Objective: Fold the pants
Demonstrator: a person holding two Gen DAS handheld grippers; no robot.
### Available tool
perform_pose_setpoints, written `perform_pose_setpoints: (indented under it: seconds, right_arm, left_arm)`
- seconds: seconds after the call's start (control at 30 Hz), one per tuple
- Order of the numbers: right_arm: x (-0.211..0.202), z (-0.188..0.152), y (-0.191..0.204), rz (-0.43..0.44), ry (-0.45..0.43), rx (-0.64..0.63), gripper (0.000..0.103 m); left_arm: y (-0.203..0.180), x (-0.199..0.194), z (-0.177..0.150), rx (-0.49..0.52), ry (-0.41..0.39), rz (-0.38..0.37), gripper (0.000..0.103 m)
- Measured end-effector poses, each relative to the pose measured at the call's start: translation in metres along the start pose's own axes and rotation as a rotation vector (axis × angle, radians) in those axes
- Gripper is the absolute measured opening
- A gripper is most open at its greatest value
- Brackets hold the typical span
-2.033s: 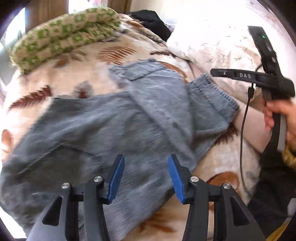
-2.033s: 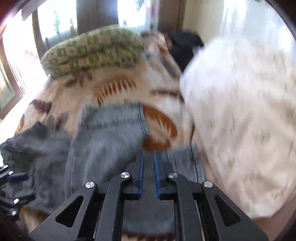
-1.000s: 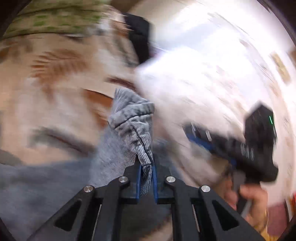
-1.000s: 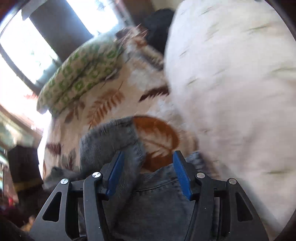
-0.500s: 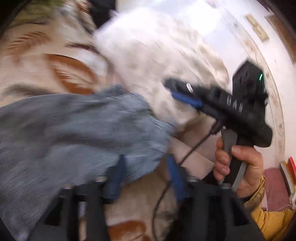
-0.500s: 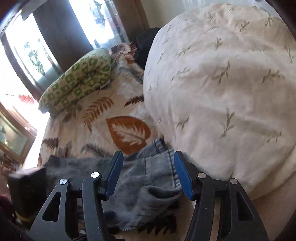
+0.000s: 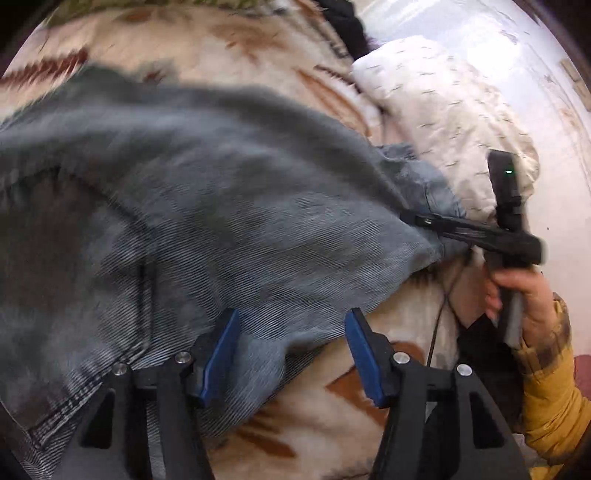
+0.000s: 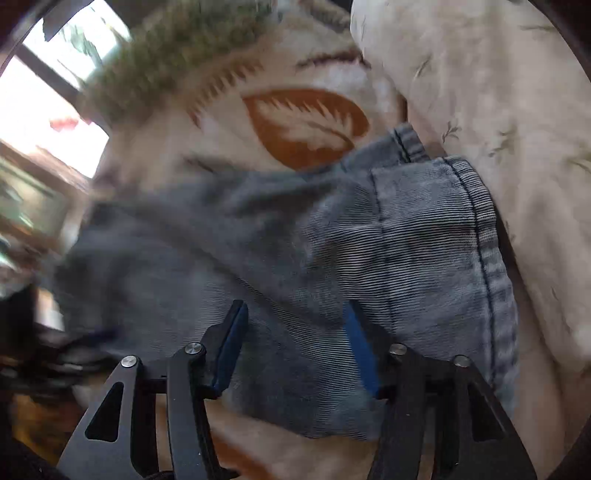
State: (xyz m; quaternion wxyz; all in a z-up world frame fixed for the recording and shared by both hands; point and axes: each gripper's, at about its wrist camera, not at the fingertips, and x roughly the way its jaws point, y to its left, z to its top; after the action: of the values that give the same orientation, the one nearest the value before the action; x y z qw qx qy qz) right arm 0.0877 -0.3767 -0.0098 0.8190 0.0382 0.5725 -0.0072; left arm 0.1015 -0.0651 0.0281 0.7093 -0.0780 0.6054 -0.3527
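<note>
Grey denim pants lie folded over on a leaf-patterned blanket. My left gripper is open, its blue pads straddling the near edge of the pants. In the right wrist view the pants fill the middle, hems at the right beside a pillow. My right gripper is open just above the cloth. The right gripper also shows in the left wrist view, its tips at the hem end of the pants.
A cream pillow with small leaf print lies right of the pants. A green patterned cushion lies at the far end of the bed. A dark garment lies beyond the pillow. Windows are at the left.
The left gripper closed on a pant leg end, carried it over, then opened and let go. The right gripper opened earlier and has since dropped low over the folded pants.
</note>
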Motion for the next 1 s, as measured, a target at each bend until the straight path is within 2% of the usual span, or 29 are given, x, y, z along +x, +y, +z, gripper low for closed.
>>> perform_pose_setpoints:
  seconds: [0.03,0.17,0.23,0.3,0.4,0.43,0.47,0.6,0.77,0.8,0.83,0.87,0.9,0.93,1.0]
  right_arm:
    - [0.011,0.003,0.001,-0.098,-0.004,-0.058,0.007]
    - [0.011,0.007,-0.002,-0.097,-0.031,-0.042,0.006]
    - [-0.005,0.006,-0.001,-0.038,-0.043,-0.038,0.021]
    - [-0.032,0.008,-0.007,0.013,-0.105,0.004,0.032]
    - [-0.063,0.021,-0.02,-0.031,-0.169,0.041,0.044]
    - [-0.066,0.025,-0.024,-0.05,-0.172,0.04,0.05]
    - [-0.066,0.032,-0.028,-0.067,-0.162,0.036,0.051]
    - [-0.047,0.042,-0.046,-0.169,-0.072,0.024,0.051]
    - [-0.021,0.045,-0.053,-0.208,-0.038,0.015,0.051]
    - [-0.019,0.045,-0.053,-0.215,-0.043,0.01,0.048]
    - [-0.018,0.047,-0.052,-0.2,-0.049,0.007,0.027]
    - [-0.018,0.048,-0.05,-0.177,-0.054,0.005,0.019]
    - [-0.023,0.047,-0.047,-0.19,-0.088,-0.009,0.018]
    - [-0.028,0.046,-0.043,-0.208,-0.112,-0.032,0.017]
    - [-0.042,0.046,-0.033,-0.258,-0.191,-0.093,0.017]
  left_arm:
    - [0.003,0.0,-0.001,0.001,-0.008,0.0,0.052]
    - [0.009,-0.005,-0.002,-0.001,0.004,-0.021,0.051]
    - [0.007,-0.007,0.001,0.007,0.02,-0.011,0.051]
    - [-0.002,-0.011,0.008,0.044,0.018,-0.005,0.051]
    - [-0.017,-0.024,0.029,0.098,-0.028,0.008,0.052]
    - [-0.021,-0.025,0.041,0.109,-0.041,0.017,0.052]
    - [-0.025,-0.026,0.054,0.124,-0.054,0.044,0.052]
    - [-0.044,-0.013,0.097,0.261,-0.089,0.206,0.052]
    - [-0.068,0.028,0.131,0.427,-0.017,0.24,0.052]
    - [-0.072,0.038,0.135,0.451,-0.003,0.259,0.052]
    - [-0.076,0.044,0.136,0.468,0.005,0.28,0.052]
    - [-0.079,0.052,0.138,0.482,0.012,0.306,0.047]
    - [-0.082,0.056,0.139,0.49,0.007,0.322,0.021]
    - [-0.084,0.061,0.14,0.49,0.001,0.325,0.009]
    - [-0.084,0.054,0.138,0.476,-0.045,0.315,0.007]
